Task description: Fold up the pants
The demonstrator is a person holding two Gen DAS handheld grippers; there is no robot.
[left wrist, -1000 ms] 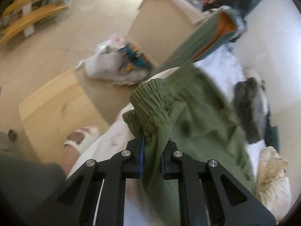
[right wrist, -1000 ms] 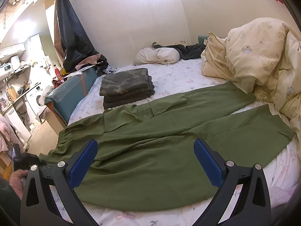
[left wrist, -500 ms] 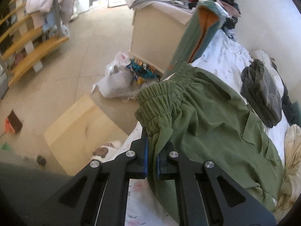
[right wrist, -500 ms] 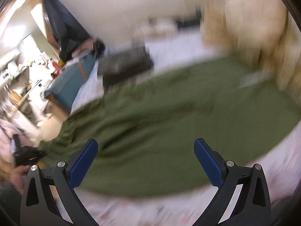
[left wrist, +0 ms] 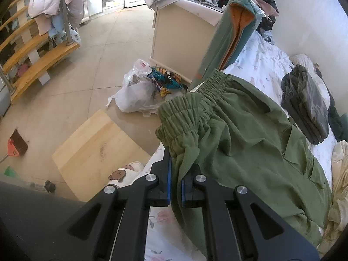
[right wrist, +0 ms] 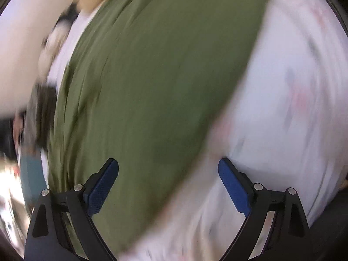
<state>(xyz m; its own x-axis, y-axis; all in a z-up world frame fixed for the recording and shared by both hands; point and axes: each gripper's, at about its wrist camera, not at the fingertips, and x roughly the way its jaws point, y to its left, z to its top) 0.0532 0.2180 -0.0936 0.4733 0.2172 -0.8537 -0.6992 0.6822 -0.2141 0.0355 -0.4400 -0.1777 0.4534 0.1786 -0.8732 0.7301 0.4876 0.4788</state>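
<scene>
Your left claw (left wrist: 176, 187) is clamped on the waistband corner of the green pants (left wrist: 250, 143) lying on the bed (left wrist: 261, 65), your right claw (right wrist: 168, 187) hangs apart above a leg, so the first lengthwise fold seems in hand; next, grip that leg's edge.

The right tool (right wrist: 168, 187) is swinging down close over the pants (right wrist: 165, 69), its fingers narrowing slightly.

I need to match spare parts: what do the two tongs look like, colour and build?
Both match: the left tongs and right tongs have matte black angular linkage arms with round silver screw heads, tipped by blue pads with a fine textured surface. No cables or markings show.
</scene>
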